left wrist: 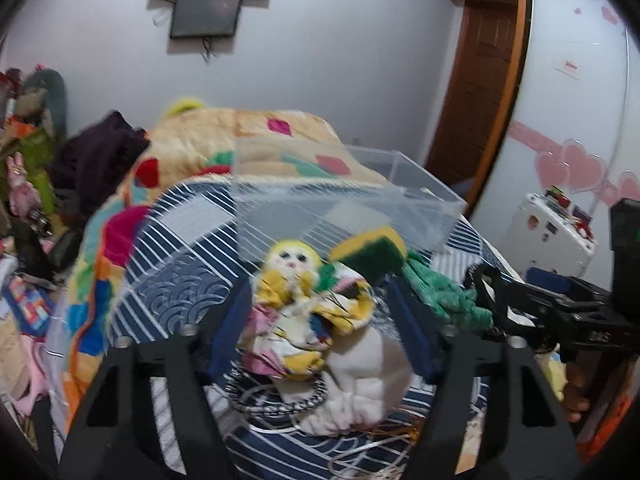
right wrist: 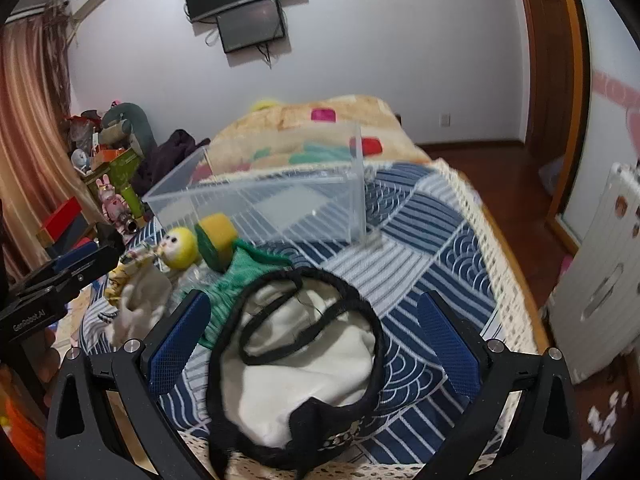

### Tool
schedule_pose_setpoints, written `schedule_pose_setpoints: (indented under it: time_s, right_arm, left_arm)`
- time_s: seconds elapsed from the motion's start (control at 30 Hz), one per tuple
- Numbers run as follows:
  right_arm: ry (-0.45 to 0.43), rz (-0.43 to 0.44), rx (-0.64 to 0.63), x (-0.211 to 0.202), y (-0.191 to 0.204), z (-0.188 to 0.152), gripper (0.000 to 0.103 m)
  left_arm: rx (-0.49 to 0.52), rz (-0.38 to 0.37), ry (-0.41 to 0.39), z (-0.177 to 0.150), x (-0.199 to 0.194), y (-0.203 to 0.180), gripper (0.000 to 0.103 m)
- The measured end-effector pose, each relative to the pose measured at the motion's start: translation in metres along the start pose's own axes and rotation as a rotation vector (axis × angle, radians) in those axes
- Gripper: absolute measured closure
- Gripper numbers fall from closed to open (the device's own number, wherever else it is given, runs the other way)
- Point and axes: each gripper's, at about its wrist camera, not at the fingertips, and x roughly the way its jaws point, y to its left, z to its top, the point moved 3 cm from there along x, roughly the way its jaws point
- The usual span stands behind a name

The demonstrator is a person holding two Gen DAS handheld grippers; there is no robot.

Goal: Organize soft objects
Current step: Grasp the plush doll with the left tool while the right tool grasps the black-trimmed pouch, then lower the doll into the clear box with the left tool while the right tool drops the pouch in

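Note:
A clear plastic box (left wrist: 344, 196) (right wrist: 276, 200) stands on the blue patterned bed. In front of it lie a yellow-headed rag doll (left wrist: 296, 292) (right wrist: 180, 252), a yellow-green sponge (left wrist: 370, 250) (right wrist: 216, 240), a green cloth (left wrist: 444, 292) (right wrist: 240, 280) and a white cloth (left wrist: 360, 380). My left gripper (left wrist: 320, 316) is open, its blue pads on either side of the doll. My right gripper (right wrist: 312, 340) is open over a white-lined black hat (right wrist: 304, 356).
A colourful blanket (left wrist: 192, 152) lies behind the box. Clutter and toys (right wrist: 108, 168) fill the left side. The bed edge (right wrist: 500, 256) drops to a wooden floor at right. A white radiator (right wrist: 600, 300) stands there. A cord (left wrist: 280, 404) lies under the doll.

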Motion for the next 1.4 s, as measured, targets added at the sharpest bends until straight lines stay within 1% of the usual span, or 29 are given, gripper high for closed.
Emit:
schedule_pose_setpoints:
  time_s: [0.07,0.13,0.17,0.2,0.23,0.27,0.33,0.37,0.4,0.43,0.47,0.5,0.53,0.57,0.63,0.7,0.87,1.03,1.23,1.4]
  right_arm:
    - [0.018,0.012,0.026,0.003,-0.004,-0.003,0.000]
    - [0.027,0.027,0.050,0.004,-0.006,-0.004,0.003]
    - [0.028,0.028,0.060,0.005,-0.007,-0.005,0.004]
    - [0.030,0.024,0.067,0.006,-0.008,-0.006,0.007]
    - [0.036,0.022,0.071,0.008,-0.009,-0.006,0.011]
    - [0.044,0.024,0.075,0.010,-0.010,-0.008,0.013]
    - [0.068,0.028,0.086,0.016,-0.014,-0.009,0.025]
    - [0.083,0.031,0.091,0.019,-0.015,-0.010,0.029]
    - [0.095,0.030,0.092,0.022,-0.015,-0.012,0.037]
    - [0.112,0.032,0.092,0.025,-0.015,-0.015,0.048]
    - [0.124,0.031,0.093,0.026,-0.016,-0.016,0.054]
    - [0.130,0.019,0.094,0.028,-0.016,-0.017,0.064]
    - [0.129,0.011,0.093,0.027,-0.017,-0.017,0.068]
    - [0.123,0.015,0.097,0.025,-0.017,-0.018,0.070]
    - [0.111,0.026,0.103,0.021,-0.020,-0.016,0.080]
    - [0.105,0.021,0.099,0.019,-0.020,-0.016,0.085]
    - [0.060,-0.006,0.076,0.012,-0.018,-0.010,0.089]
    - [0.001,-0.019,0.067,-0.001,-0.016,0.005,0.090]
    - [-0.089,-0.022,0.040,-0.020,-0.012,0.031,0.091]
    - [-0.160,-0.015,0.011,-0.022,-0.003,0.058,0.091]
  left_arm:
    - [-0.003,-0.008,0.016,-0.003,0.003,-0.001,0.047]
    - [0.004,-0.009,0.028,-0.005,0.008,-0.001,0.052]
    - [0.004,-0.012,0.032,-0.005,0.010,-0.001,0.057]
    - [-0.004,-0.026,0.035,-0.006,0.012,-0.002,0.062]
    - [-0.017,-0.039,0.036,-0.007,0.013,-0.003,0.064]
    - [-0.005,-0.034,0.042,-0.007,0.015,-0.002,0.068]
    - [-0.017,-0.046,0.039,-0.007,0.015,-0.004,0.073]
    - [-0.016,-0.053,0.036,-0.007,0.015,-0.004,0.078]
    - [-0.010,-0.050,0.032,-0.007,0.015,-0.004,0.082]
    - [-0.009,-0.047,0.025,-0.007,0.015,-0.005,0.083]
    - [0.000,-0.038,0.020,-0.007,0.014,-0.006,0.086]
    - [0.005,-0.033,0.014,-0.006,0.013,-0.007,0.088]
    - [0.005,-0.033,0.008,-0.006,0.012,-0.008,0.089]
    - [0.005,-0.034,0.002,-0.005,0.011,-0.009,0.090]
    - [0.001,-0.035,-0.002,-0.004,0.010,-0.008,0.091]
    - [-0.007,-0.045,-0.002,-0.003,0.009,-0.008,0.092]
    - [-0.014,-0.045,-0.019,0.000,0.001,-0.006,0.094]
    - [-0.004,-0.032,-0.079,0.015,-0.018,-0.004,0.094]
    - [0.004,-0.017,-0.138,0.035,-0.031,0.001,0.094]
    - [0.010,0.003,-0.173,0.057,-0.027,0.006,0.094]
